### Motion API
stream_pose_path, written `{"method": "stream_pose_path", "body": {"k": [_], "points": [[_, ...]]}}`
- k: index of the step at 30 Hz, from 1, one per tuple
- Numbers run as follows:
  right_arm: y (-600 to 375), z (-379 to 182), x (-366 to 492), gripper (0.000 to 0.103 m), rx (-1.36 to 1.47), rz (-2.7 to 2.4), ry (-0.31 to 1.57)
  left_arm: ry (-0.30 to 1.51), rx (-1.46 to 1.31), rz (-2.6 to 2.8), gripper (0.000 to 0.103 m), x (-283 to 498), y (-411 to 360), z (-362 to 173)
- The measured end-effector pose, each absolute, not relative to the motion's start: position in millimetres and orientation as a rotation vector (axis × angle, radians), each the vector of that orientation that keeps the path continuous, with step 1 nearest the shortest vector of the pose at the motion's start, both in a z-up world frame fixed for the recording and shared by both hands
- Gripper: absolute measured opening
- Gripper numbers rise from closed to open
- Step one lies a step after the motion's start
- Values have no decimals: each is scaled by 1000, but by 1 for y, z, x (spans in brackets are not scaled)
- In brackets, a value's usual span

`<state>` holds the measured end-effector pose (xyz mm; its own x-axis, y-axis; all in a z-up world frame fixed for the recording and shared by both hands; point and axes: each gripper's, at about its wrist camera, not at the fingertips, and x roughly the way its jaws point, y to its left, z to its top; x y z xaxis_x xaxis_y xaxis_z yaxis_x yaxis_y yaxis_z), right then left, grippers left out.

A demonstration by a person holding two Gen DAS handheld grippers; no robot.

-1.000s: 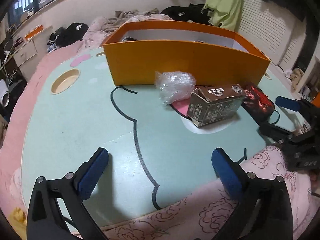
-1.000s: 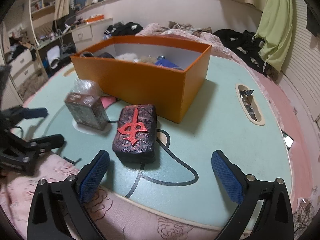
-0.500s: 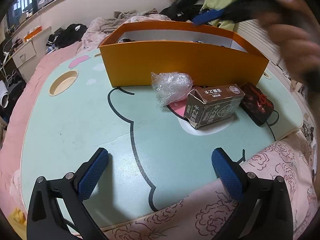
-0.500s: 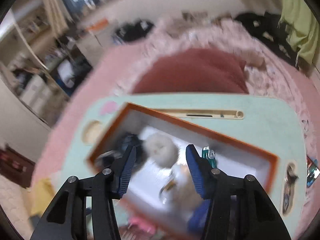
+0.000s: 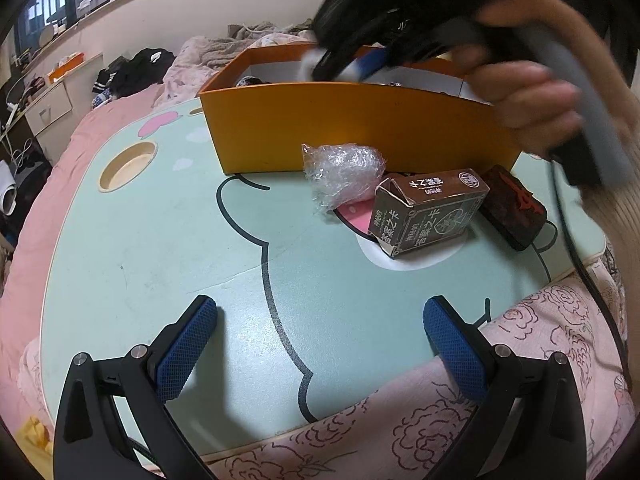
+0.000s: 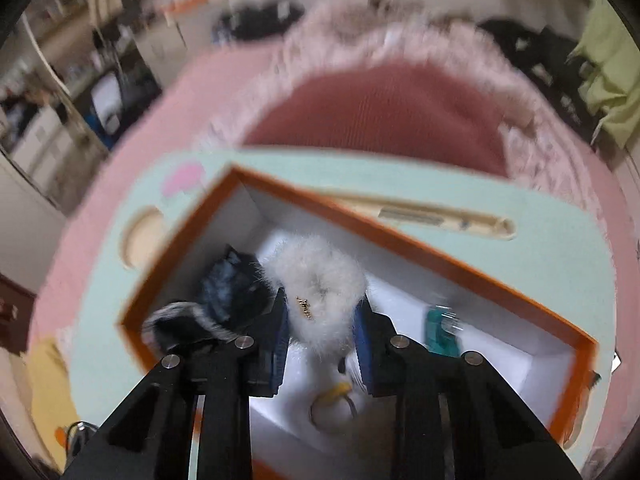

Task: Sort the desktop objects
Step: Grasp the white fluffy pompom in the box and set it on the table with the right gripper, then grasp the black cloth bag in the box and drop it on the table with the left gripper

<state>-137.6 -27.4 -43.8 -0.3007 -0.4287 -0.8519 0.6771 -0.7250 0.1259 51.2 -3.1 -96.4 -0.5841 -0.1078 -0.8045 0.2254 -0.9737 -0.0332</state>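
Since a second ago the right tongs [image 6: 322,322] left the bench [image 5: 160,240] for the orange box [image 6: 472,276], now pinching a white fluffy thing [image 6: 320,280]; left tongs [image 5: 320,344] stay spread before it.

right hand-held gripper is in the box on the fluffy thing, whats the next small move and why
Probably lift straight up: the right hand-held gripper has its pads pressed on the white fluffy pom-pom inside the orange box, and other items crowd beside it.
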Motion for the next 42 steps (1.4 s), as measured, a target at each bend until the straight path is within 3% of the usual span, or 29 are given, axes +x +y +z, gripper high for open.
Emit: {"method": "stream_pose_path", "body": {"k": [5, 10, 16, 17, 19, 21, 27, 34, 35, 38, 42], "points": [[47, -2, -71, 28, 1042, -2019, 163, 197, 1325, -2631, 103, 51, -4, -96], [98, -27, -26, 29, 1148, -1814, 37, 200, 1325, -2625, 103, 50, -6, -95], [82, -63, -30, 29, 1192, -1978, 235, 201, 1324, -2626, 103, 50, -6, -95], [82, -63, -31, 32, 1163, -2010, 238, 201, 1324, -2626, 103, 50, -6, -95], [90, -61, -29, 46, 1103, -2059, 213, 201, 1324, -2625, 103, 50, -6, -95], [102, -52, -18, 72, 1030, -2054, 174, 203, 1323, -2624, 103, 49, -8, -96], [157, -44, 22, 84, 860, -2195, 244, 203, 1323, -2624, 103, 49, -9, -96], [160, -95, 11, 87, 1032, -2277, 384, 203, 1323, -2624, 103, 50, -9, -96], [158, -96, 10, 95, 1002, -2310, 432, 198, 1325, -2621, 103, 49, -9, -96], [162, -99, 5, 103, 1025, -2304, 410, 203, 1321, -2622, 103, 52, -8, -95], [165, -102, 6, 103, 1017, -2304, 408, 200, 1319, -2619, 103, 53, -8, -95]]}}
